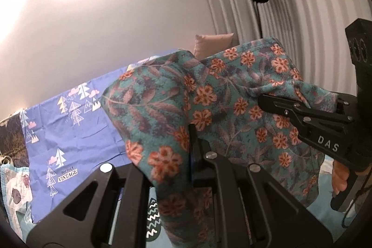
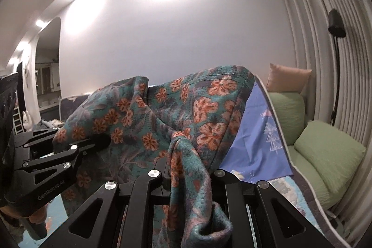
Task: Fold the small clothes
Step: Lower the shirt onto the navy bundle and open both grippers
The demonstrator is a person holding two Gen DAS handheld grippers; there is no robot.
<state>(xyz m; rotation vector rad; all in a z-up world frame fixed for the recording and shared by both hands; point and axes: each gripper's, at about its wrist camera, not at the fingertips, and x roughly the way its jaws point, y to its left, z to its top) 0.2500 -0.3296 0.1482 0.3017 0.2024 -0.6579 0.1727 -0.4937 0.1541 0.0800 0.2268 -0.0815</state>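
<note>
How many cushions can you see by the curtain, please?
3: a pink cushion at the back, a green cushion below it, another green one nearest. The garment may hide more.

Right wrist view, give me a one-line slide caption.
Both hand-held grippers, right and left, pinch the floral garment lifted above the blue sheet.

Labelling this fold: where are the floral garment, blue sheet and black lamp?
floral garment [image 1: 209, 94]: left wrist view, lifted middle.
blue sheet [image 1: 69, 127]: left wrist view, printed face.
black lamp [image 2: 336, 23]: right wrist view, shade.
</note>
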